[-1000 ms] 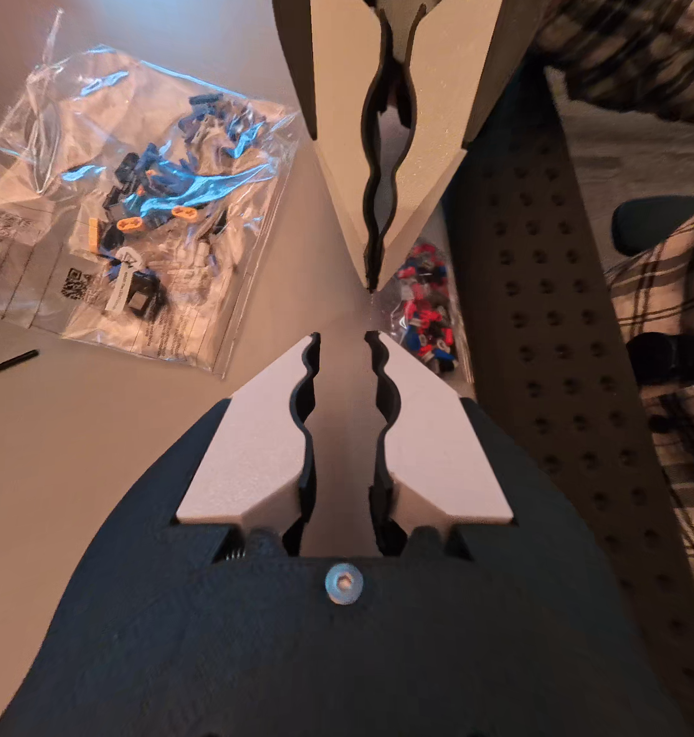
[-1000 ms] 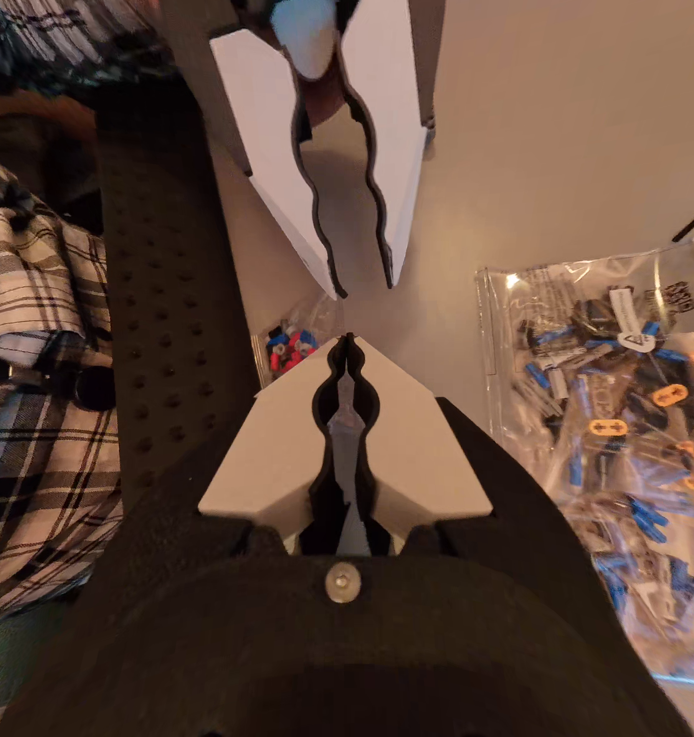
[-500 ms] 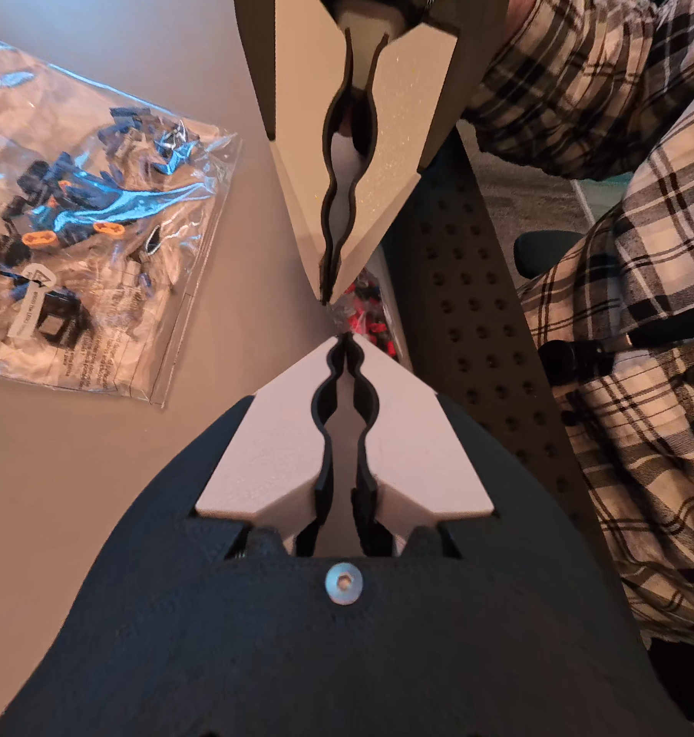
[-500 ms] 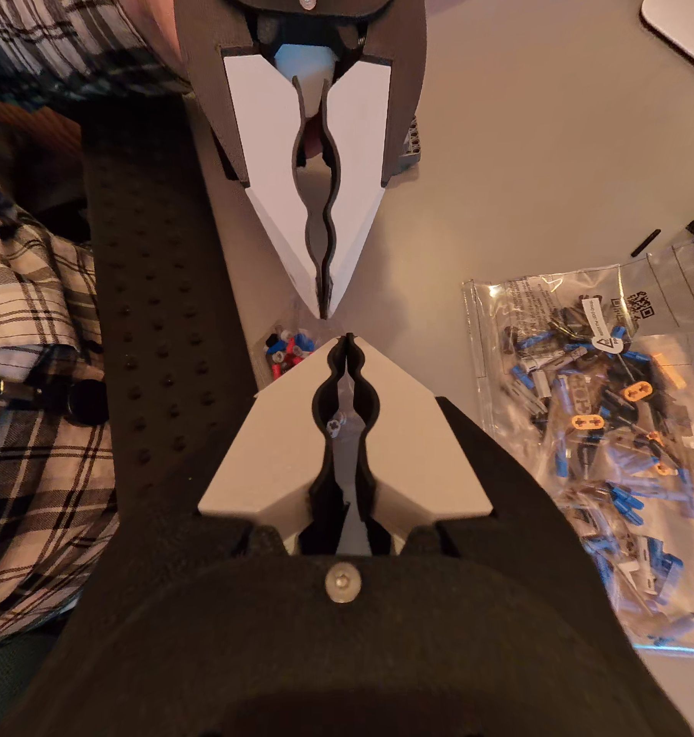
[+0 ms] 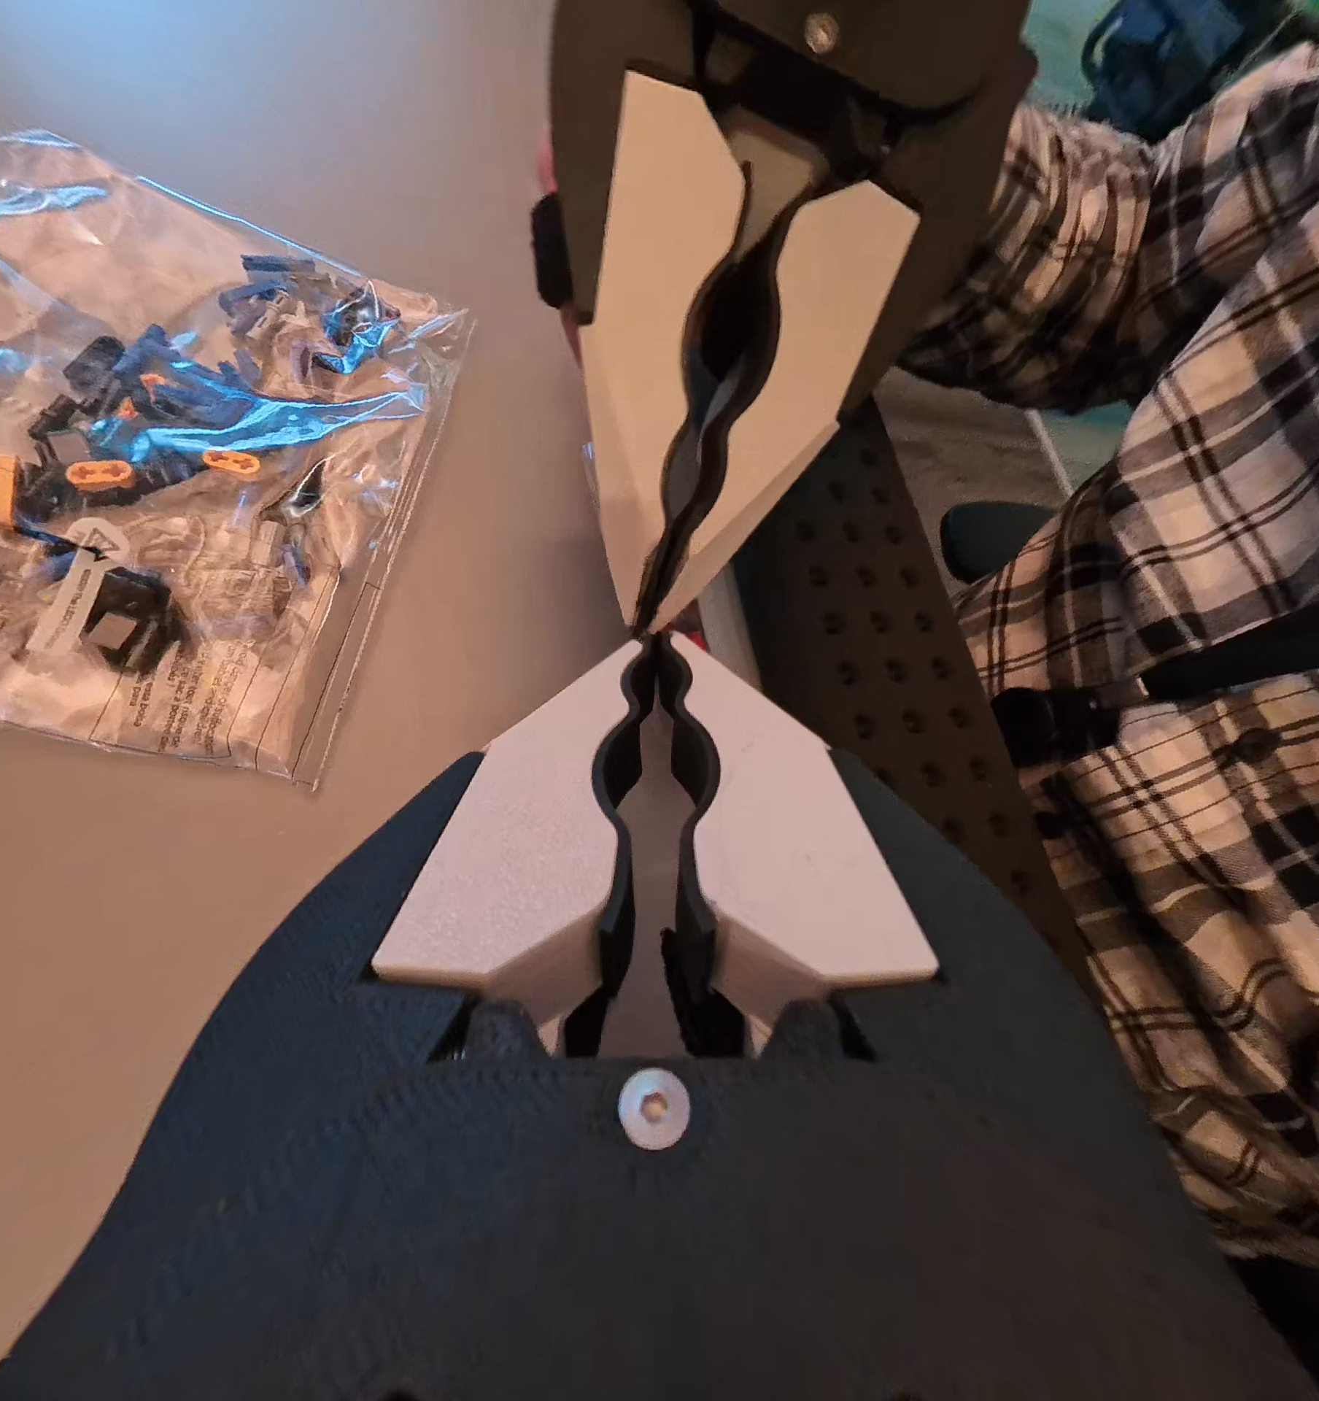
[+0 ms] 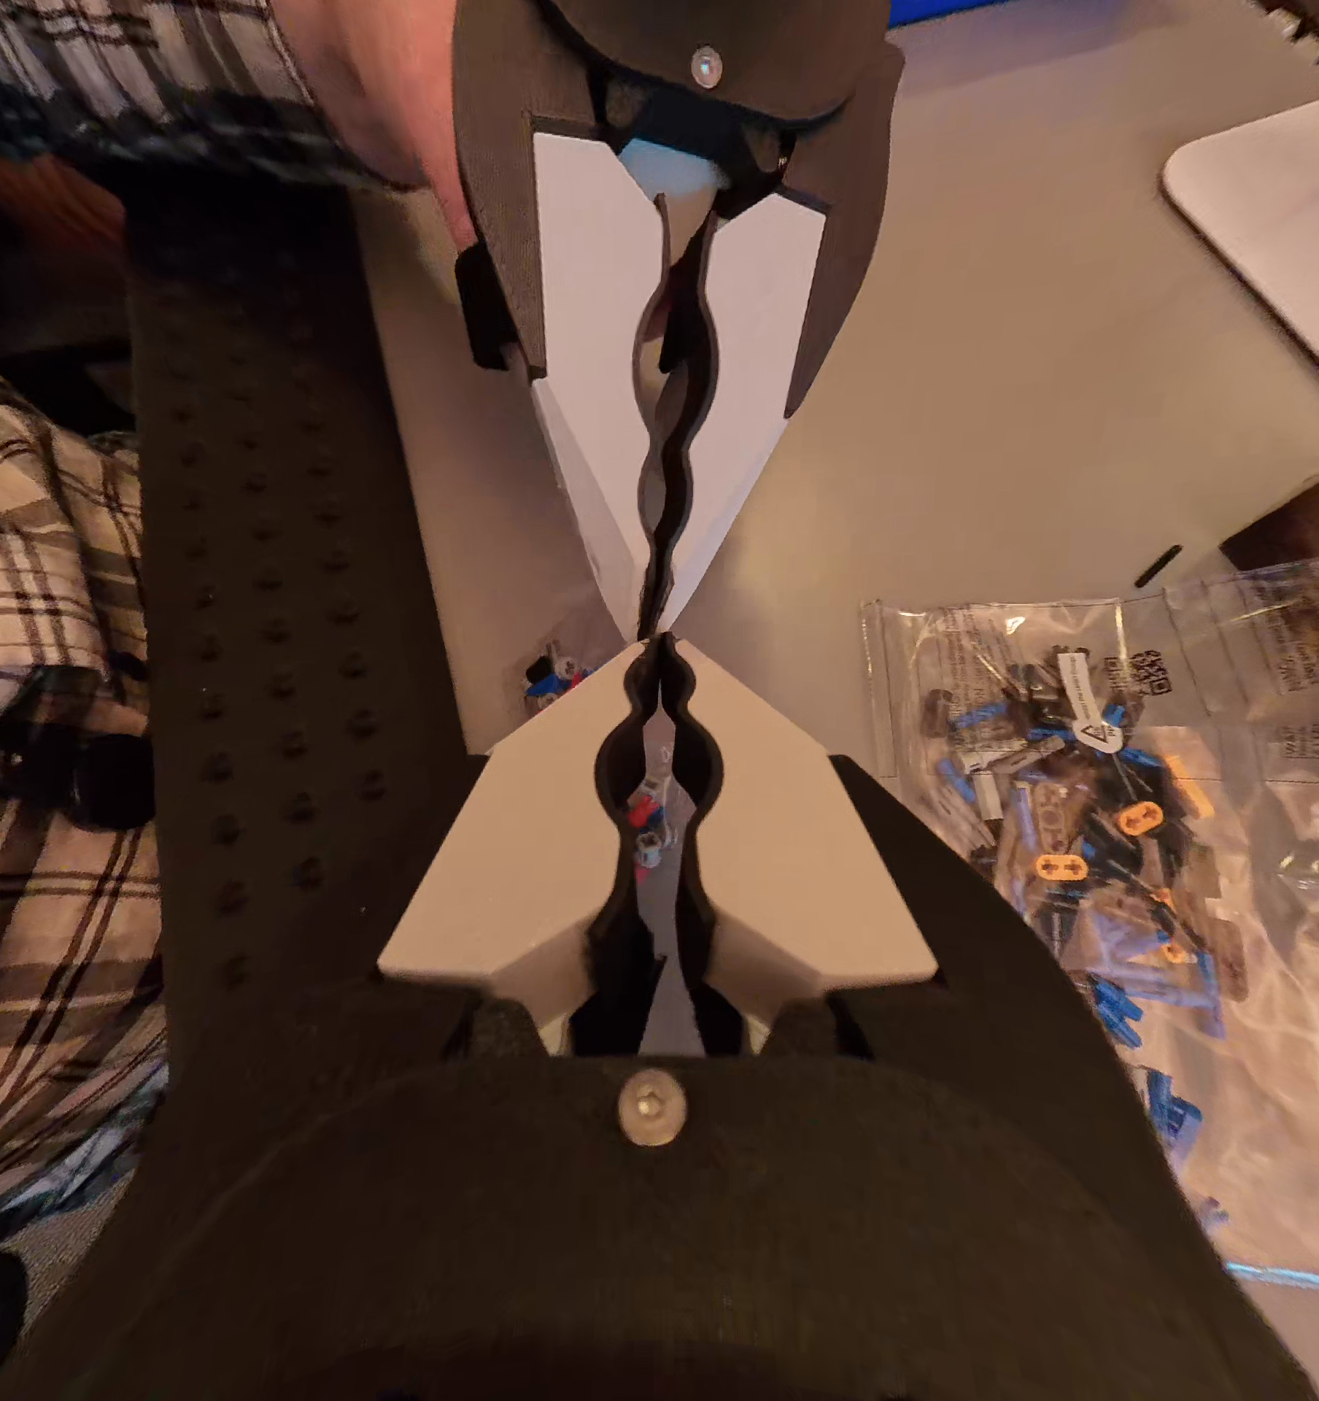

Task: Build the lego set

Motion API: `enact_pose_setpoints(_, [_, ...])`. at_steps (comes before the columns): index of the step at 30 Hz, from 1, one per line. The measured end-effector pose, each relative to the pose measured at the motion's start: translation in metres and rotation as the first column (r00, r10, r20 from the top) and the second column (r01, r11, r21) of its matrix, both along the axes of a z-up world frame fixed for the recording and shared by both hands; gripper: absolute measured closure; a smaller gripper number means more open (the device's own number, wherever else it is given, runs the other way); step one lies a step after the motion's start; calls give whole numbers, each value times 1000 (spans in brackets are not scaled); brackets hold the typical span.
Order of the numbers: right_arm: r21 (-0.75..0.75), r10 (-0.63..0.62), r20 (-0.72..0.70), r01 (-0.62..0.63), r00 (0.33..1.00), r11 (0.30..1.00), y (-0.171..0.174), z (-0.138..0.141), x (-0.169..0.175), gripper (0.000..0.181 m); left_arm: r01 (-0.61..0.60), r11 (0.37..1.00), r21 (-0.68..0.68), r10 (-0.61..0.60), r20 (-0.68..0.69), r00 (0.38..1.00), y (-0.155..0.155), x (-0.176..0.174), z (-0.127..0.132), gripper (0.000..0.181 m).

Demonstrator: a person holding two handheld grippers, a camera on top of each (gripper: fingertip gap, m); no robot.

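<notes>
A tan bench [image 5: 186,948] carried everything, with a dark perforated strip [image 5: 869,644] along its edge and a person's plaid clothing [image 5: 1172,682] beyond. Farthest left in the left wrist view lay the big bag [image 5: 186,424] of blue, black and orange parts, flat and sealed, its long axis running away from the edge, well apart from both tools. Next came the left gripper [image 5: 655,643], fingers closed tip to tip, seemingly on a thin corner of clear plastic, though the film was too fine to be sure. Nose to nose with it from the opposite side was the right gripper [image 5: 645,623], fingers likewise pinched together at the same spot.

From the right wrist view, the small bag [image 6: 554,678] of red and blue bits sat just beyond and under the right gripper's [image 6: 658,644] tips, near the strip, showing through the gap between its fingers. The left gripper [image 6: 653,625] met it from above. Both were equally near the small bag; opening it would likely mean pulling the two pinches apart along the line joining them
</notes>
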State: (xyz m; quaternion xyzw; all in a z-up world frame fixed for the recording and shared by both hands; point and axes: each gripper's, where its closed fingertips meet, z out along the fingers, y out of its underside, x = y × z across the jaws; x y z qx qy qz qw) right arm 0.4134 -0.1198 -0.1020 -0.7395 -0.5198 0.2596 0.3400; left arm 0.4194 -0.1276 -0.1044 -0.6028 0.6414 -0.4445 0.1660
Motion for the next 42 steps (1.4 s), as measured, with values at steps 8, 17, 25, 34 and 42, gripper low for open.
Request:
enact_pose_setpoints(8, [273,-142,168,92,976,957,10,-15,3,181,-132,982,-133,119,-97,988,17,3,-19,181])
enact_pose_setpoints(17, [491,-307,429,66,849,869,23,-56,20,181,-285,955,-81,252,-287,924,31,18,-60,181])
enact_pose_setpoints(25, [573,-400,459,80,793,815,29,-56,26,181,-428,898,-105,395,-239,887,38,24,-60,181])
enact_pose_setpoints(34, [426,-340,301,193,891,884,26,-48,26,181,-395,916,-73,384,-130,914,32,24,-49,181])
enact_pose_setpoints(42, [373,-294,284,178,912,911,22,-53,23,181,-387,914,-120,365,-169,915,28,21,-56,181])
